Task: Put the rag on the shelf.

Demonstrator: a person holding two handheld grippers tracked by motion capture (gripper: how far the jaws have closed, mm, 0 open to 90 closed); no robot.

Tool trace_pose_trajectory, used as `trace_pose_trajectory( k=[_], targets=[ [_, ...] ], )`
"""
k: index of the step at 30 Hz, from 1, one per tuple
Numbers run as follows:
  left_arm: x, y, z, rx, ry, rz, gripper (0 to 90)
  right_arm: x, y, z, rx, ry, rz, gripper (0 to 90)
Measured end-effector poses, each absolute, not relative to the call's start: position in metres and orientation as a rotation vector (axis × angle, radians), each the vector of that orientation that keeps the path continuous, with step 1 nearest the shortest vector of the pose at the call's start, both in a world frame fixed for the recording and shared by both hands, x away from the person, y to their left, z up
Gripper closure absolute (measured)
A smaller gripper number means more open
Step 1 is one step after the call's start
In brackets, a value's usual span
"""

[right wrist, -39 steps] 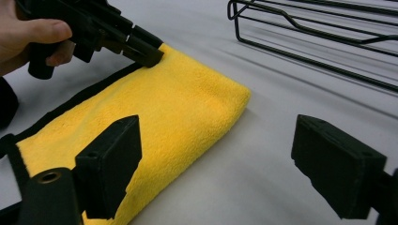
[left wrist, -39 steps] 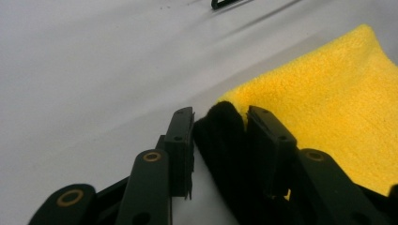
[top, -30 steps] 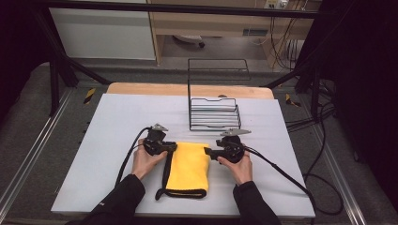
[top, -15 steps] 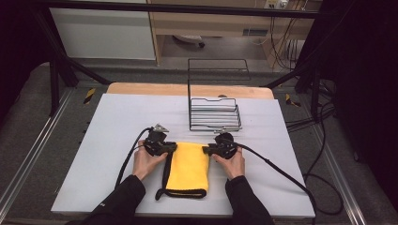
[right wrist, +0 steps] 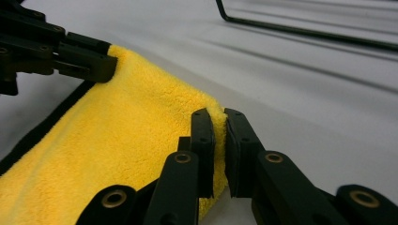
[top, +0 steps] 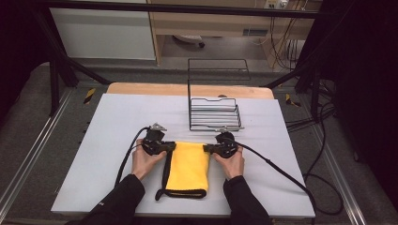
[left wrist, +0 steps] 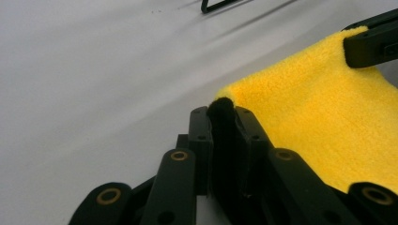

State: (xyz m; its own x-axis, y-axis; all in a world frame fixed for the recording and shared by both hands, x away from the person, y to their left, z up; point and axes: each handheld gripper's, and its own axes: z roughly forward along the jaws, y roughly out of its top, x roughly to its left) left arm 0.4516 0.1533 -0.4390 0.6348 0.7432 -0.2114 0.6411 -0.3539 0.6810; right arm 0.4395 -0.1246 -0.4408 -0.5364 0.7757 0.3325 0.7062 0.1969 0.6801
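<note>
White tabletop (top: 117, 122) carries a yellow towel (top: 188, 165), long axis running toward the wire rack (top: 214, 114) beyond. Left claw (top: 170, 146) and right claw (top: 207, 149) each pinch a far corner.

One cloth, one rack, two grippers, two hands on one table.

One yellow cloth (top: 188, 164) with a black edging lies on one grey table (top: 117, 122). One black wire rack (top: 214, 114) stands on the table beyond it. Two grippers are at work, the left gripper (top: 170, 146) and the right gripper (top: 207, 149), each with two black jaws and each trailing one black cable. Two hands hold them, one left hand (top: 145, 159) and one right hand (top: 231, 161), on two dark-sleeved forearms. Two yellow-and-black markers lie on the floor, one at each side of the table.
</note>
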Motion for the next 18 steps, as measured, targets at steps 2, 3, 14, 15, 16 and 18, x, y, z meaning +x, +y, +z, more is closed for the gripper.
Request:
trace_pose_trajectory(
  k=[2, 3, 14, 15, 16, 18],
  targets=[
    [0.448, 0.156, -0.434, 2.072, 1.069, 0.176, 79.0, 0.436, -0.126, -0.434, 1.447, 2.350, 1.312, 83.8],
    [0.446, 0.158, -0.431, 2.057, 1.062, 0.180, 79.1, 0.434, -0.127, -0.430, 1.428, 2.343, 1.335, 83.9],
    [0.420, 0.170, -0.400, 1.964, 0.968, 0.241, 79.0, 0.415, -0.131, -0.406, 1.287, 2.272, 1.466, 83.8],
    [0.418, 0.171, -0.398, 1.960, 0.963, 0.255, 78.9, 0.412, -0.130, -0.402, 1.252, 2.268, 1.465, 83.8],
    [0.416, 0.171, -0.396, 1.957, 0.959, 0.260, 78.9, 0.412, -0.130, -0.402, 1.252, 2.268, 1.465, 83.8],
    [0.412, 0.173, -0.392, 1.935, 0.955, 0.267, 78.9, 0.409, -0.129, -0.398, 1.226, 2.263, 1.469, 83.8]
  ],
)
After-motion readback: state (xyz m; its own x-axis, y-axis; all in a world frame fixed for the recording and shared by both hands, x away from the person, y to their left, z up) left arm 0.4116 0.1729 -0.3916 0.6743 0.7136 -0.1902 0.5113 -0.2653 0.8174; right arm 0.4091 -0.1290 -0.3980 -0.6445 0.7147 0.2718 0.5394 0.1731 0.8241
